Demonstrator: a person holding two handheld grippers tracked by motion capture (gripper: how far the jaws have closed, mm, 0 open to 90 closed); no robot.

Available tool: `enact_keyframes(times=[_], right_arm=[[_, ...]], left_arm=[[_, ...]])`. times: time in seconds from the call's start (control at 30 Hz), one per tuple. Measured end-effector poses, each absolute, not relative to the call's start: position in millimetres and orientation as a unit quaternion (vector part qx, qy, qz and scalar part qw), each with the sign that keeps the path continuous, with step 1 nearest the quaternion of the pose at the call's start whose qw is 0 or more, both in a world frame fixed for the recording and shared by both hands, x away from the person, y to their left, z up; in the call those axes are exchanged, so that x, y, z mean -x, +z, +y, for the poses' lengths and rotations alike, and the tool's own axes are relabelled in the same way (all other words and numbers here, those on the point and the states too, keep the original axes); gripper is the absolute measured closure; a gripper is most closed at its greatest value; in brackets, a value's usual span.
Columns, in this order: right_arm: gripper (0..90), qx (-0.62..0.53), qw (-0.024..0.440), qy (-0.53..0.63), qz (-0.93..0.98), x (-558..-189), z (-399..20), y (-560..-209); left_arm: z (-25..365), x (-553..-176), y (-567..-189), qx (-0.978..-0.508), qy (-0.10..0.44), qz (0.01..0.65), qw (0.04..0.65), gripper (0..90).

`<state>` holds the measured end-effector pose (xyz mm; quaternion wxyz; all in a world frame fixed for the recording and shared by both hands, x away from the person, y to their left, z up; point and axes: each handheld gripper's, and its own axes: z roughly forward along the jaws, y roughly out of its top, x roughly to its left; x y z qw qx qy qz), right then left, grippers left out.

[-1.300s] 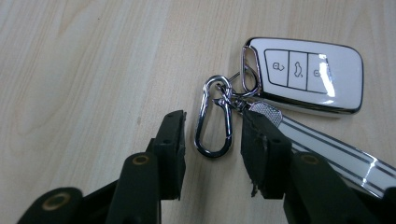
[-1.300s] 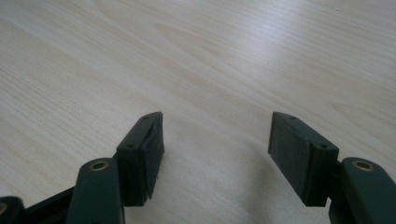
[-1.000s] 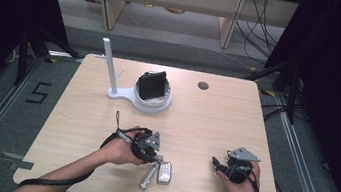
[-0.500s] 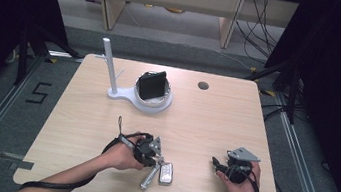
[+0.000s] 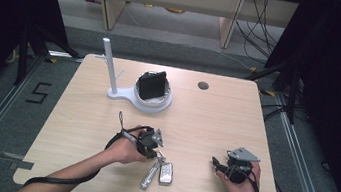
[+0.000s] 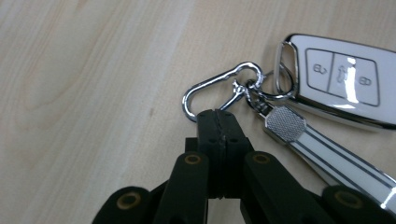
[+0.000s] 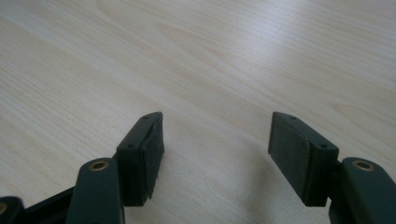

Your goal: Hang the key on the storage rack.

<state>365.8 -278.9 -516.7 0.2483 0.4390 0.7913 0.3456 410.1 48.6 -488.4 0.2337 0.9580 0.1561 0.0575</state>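
At the near edge of the table, the left gripper is held low by a hand whose forearm enters from the bottom of the high view. Its jaws have just been closing and are now pressed together on the lower bend of a silver carabiner, which is pinched between the pads. The carabiner is linked by a small ring to a white car key fob and a white strap with a metal end, all lying flat on the wood just beside the jaws. Three button symbols are seen on the fob; no lettering can be read.

The right gripper is held level near the right front corner, its jaws standing well apart over bare wood.

Farther back, a white stand with an upright post is noted, a dark object resting in its round base.
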Motion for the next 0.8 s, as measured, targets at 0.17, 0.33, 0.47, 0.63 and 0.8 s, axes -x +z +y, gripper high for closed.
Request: enact_keyframes(times=[0.17, 0.33, 0.47, 0.63, 0.8], right_arm=[[36.9, -0.437, 0.249, 0.344, 0.793, -366, -279, -517], [36.9, -0.437, 0.249, 0.344, 0.793, -366, -279, -517], [36.9, -0.437, 0.249, 0.342, 0.794, -366, -279, -517], [36.9, -0.437, 0.248, 0.344, 0.793, -366, -279, -517], [36.8, -0.438, 0.249, 0.343, 0.793, -366, -279, -517]], left_arm=[[45, -413, -489, -0.955, 0.065, 0.164, 0.239, 88.7], [40, -416, -490, -0.951, 0.067, 0.173, 0.247, 88.6], [36, -416, -490, -0.949, 0.064, 0.178, 0.252, 86.7], [34, -414, -487, -0.945, 0.057, 0.2, 0.254, 82.4], [28, -406, -475, -0.923, 0.047, 0.251, 0.287, 72.5]])
